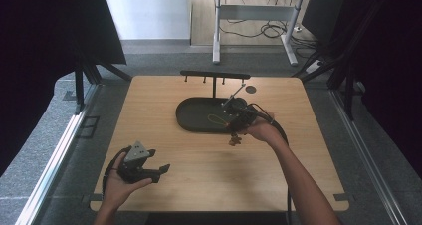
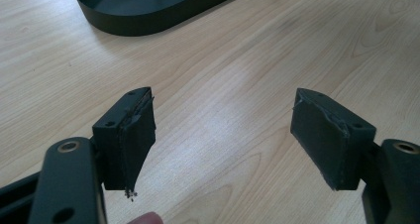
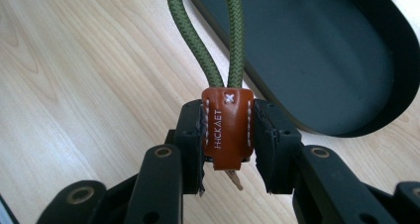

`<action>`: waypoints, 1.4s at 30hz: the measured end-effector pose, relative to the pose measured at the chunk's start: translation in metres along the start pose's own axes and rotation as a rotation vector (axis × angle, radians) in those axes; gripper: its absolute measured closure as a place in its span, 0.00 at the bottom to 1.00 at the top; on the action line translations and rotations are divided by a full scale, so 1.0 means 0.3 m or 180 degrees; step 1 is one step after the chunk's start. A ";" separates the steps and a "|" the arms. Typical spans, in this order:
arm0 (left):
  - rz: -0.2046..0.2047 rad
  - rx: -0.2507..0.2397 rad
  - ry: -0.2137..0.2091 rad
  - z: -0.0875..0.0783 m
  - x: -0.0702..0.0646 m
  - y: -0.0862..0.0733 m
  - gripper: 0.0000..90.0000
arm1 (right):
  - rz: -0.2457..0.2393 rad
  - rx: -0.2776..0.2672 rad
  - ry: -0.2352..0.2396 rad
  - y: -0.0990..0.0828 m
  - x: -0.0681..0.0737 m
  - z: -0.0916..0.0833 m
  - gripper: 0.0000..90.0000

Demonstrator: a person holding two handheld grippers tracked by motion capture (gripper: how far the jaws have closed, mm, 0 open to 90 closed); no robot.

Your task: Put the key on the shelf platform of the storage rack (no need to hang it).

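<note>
The right gripper (image 3: 229, 135) pinches a brown leather tab (image 3: 228, 127), its green cord loop (image 3: 205, 35) rising ahead, over the black tray's (image 1: 191, 116) right end mid-counter (image 1: 209, 170). The left gripper (image 2: 223, 135) is spread near the front-left corner.

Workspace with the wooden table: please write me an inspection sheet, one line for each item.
Surface: light wooden table, level, no spills seen.
Job's things: brown leather tag on an olive-green braided cord loop, clamped by the right gripper at the edge of the black oval tray; black hook rack stands behind the tray.
Clutter: small dark disc near the far table edge.
Grippers: right gripper shut on the tag; left gripper open, holds nothing, above bare wood.
Cables: black cable trails from the right gripper; loose cables on the floor beyond.
Surroundings: grey carpet, white desk frame, dark curtains.
</note>
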State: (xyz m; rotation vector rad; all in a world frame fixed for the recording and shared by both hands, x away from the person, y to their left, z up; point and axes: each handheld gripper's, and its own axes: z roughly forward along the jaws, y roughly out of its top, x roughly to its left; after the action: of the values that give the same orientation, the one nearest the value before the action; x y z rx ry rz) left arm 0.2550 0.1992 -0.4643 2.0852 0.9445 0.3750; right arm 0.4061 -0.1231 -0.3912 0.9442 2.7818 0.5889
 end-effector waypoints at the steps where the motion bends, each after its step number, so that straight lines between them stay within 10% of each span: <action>1: 0.0000 -0.0001 -0.0001 0.000 0.000 0.000 0.28 | -0.0007 -0.0004 -0.0004 0.003 -0.005 0.001 0.74; 42: -0.0017 -0.0023 -0.0011 -0.007 0.009 -0.002 0.28 | 0.0151 -0.0052 -0.0177 0.134 -0.169 0.023 0.74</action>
State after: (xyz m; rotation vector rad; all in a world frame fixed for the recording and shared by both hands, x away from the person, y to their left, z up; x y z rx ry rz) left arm 0.2554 0.2028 -0.4636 2.0757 0.9453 0.3715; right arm 0.4702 -0.1228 -0.3804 1.0100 2.7085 0.5817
